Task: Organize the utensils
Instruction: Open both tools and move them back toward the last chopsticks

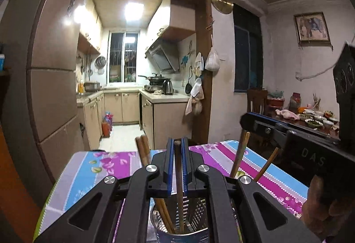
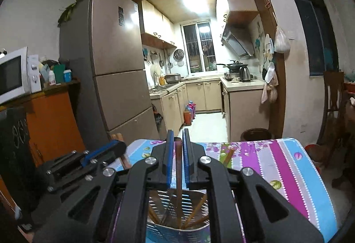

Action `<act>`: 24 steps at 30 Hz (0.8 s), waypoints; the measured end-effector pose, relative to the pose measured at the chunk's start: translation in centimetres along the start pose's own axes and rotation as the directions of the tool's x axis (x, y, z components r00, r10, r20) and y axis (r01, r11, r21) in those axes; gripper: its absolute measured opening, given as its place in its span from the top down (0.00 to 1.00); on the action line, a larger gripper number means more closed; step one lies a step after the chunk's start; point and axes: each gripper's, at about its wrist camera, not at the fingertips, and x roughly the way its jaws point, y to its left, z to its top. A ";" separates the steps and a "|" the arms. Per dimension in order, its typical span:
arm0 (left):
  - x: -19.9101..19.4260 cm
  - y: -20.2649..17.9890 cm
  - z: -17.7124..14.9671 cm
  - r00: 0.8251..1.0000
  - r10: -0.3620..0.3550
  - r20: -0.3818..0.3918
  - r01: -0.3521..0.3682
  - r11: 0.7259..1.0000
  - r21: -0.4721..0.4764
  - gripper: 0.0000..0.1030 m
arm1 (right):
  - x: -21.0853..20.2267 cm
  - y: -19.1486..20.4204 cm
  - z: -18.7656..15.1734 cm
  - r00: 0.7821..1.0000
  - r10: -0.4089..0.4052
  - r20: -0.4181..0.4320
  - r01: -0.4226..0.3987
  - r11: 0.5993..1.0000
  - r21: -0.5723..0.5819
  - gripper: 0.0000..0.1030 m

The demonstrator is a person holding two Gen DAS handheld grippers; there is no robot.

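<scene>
While each tool grasps one chopstick, left tool (image 1: 176, 143), right tool (image 2: 176, 135), one metal holder (image 1: 177, 220).

Left tool (image 1: 176, 145): black body, blue pads inside fingers, silver screws behind. Right tool (image 2: 176, 136): same, w/ "DAS" on housing.

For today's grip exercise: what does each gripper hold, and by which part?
Left gripper and right gripper each clamp one chopstick near its top, lower ends inside the holder.
</scene>
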 end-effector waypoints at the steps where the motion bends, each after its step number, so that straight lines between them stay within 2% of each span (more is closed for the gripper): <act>1: -0.4 0.3 0.3 1.000 0.002 0.006 -0.002 1.000 -0.007 0.93 | -0.4 -0.1 0.2 1.000 -0.002 0.005 0.002 1.000 0.000 0.93; 5: -3.2 0.8 1.9 0.998 0.017 0.062 -0.016 1.000 -0.019 0.93 | -3.2 -1.3 1.8 0.998 -0.023 0.052 0.022 1.000 0.006 0.91; 9: -8.2 1.3 3.6 0.988 0.037 0.150 -0.035 0.999 -0.014 0.93 | -7.5 -3.3 2.9 0.993 -0.062 0.100 0.063 0.998 -0.011 0.91; 13: -13.5 1.9 4.3 0.978 0.065 0.198 -0.065 0.998 -0.006 0.92 | -13.3 -5.7 3.1 0.985 -0.112 0.132 0.116 0.993 -0.023 0.91; 14: -14.9 2.0 4.2 0.976 0.080 0.205 -0.082 0.997 0.002 0.89 | -14.5 -6.2 2.9 0.983 -0.121 0.135 0.126 0.992 -0.029 0.88; 15: -16.3 2.2 4.1 0.973 0.096 0.208 -0.101 0.995 0.013 0.87 | -16.0 -6.7 2.6 0.982 -0.132 0.137 0.138 0.990 -0.036 0.86; 17: -19.4 2.9 3.6 0.970 0.128 0.208 -0.139 0.990 0.038 0.75 | -18.7 -7.4 1.7 0.979 -0.150 0.135 0.158 0.986 -0.055 0.77; 21: -24.3 4.0 2.2 0.963 0.193 0.187 -0.209 0.975 0.069 0.73 | -23.8 -7.9 -1.3 0.974 -0.205 0.097 0.217 0.967 -0.134 0.76; 24: -27.9 4.9 0.1 0.957 0.252 0.146 -0.266 0.961 0.081 0.69 | -26.7 -8.2 -4.6 0.972 -0.233 0.041 0.236 0.962 -0.138 0.76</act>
